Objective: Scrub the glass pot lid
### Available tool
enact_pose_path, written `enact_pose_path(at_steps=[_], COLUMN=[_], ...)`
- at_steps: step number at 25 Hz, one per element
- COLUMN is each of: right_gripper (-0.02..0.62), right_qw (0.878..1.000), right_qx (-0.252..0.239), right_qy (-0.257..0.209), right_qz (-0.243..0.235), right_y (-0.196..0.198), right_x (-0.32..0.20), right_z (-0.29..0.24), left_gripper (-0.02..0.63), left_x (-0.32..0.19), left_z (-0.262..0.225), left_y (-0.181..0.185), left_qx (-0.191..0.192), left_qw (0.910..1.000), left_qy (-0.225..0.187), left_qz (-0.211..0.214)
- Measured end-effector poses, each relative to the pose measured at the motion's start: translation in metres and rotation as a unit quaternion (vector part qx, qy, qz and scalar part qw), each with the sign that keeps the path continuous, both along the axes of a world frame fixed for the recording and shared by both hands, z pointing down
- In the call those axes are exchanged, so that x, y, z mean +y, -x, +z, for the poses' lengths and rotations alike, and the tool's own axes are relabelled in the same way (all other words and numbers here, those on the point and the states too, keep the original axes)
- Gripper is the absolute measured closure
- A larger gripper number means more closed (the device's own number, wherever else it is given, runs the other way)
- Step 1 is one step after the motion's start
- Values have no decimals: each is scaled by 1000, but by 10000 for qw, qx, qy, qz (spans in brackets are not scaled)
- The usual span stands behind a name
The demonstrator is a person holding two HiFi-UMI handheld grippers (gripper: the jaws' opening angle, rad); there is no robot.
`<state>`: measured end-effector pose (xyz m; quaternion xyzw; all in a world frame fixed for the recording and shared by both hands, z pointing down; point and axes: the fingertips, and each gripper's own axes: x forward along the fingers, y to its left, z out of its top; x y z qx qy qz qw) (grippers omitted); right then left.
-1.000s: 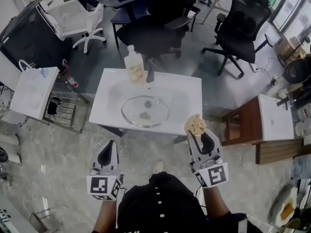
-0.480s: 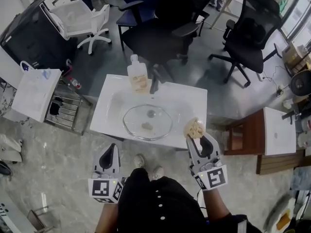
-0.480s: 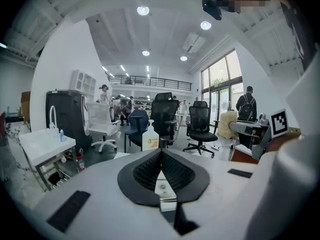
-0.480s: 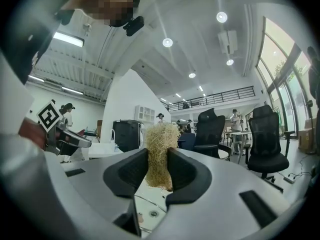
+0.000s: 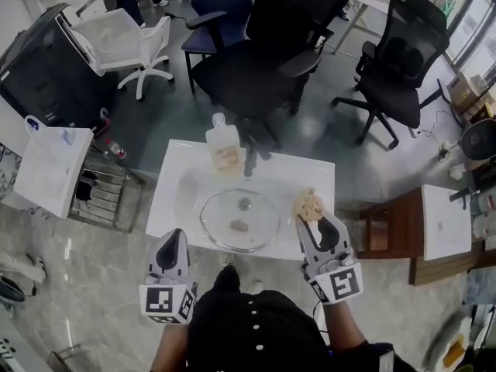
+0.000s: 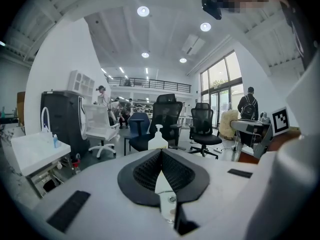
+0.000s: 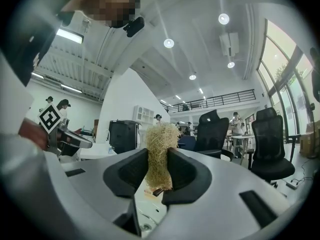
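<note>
A clear glass pot lid (image 5: 239, 219) lies in the basin of a white sink (image 5: 178, 184), knob up, with a brownish smear on it. My right gripper (image 5: 311, 215) is shut on a tan fibrous scrubber (image 5: 309, 204), held over the sink's right front corner; in the right gripper view the scrubber (image 7: 160, 154) stands pinched between the pads. My left gripper (image 5: 172, 242) hangs shut and empty just short of the sink's front left edge; its own view shows the pads (image 6: 172, 171) pressed together. A soap pump bottle (image 5: 223, 150) stands at the sink's back rim by the dark faucet (image 5: 250, 160).
Black office chairs (image 5: 267, 60) stand behind the sink, another (image 5: 403, 60) to the right, and a white chair (image 5: 128, 41) at back left. A wire rack with a white top (image 5: 54, 169) stands left of the sink, and a brown stool (image 5: 391, 223) to its right.
The sink and lid have come closer and lower in the head view as I moved toward them. Both grippers advanced with me to the sink's front edge; the scrubber stays gripped.
</note>
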<state>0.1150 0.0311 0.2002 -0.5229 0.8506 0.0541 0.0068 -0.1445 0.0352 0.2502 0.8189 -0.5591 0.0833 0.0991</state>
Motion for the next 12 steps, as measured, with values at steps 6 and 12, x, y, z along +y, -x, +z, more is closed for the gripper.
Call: enact_pose_path(at_steps=[6,12], right_gripper=[465,465], right_qw=[10000,9998], right_qx=[-51,71], right_qy=[-4,-57], right_qz=[71,155], right_y=[21,33], right_x=[-51,-86], right_z=[-9,-14], left_gripper=[580,581], left_x=[-58,-101], left_z=[1,2], left_y=[14,23], left_qx=[51,159], left_qw=[9999,9992], left_qy=[12,59], left_qz=[155,359])
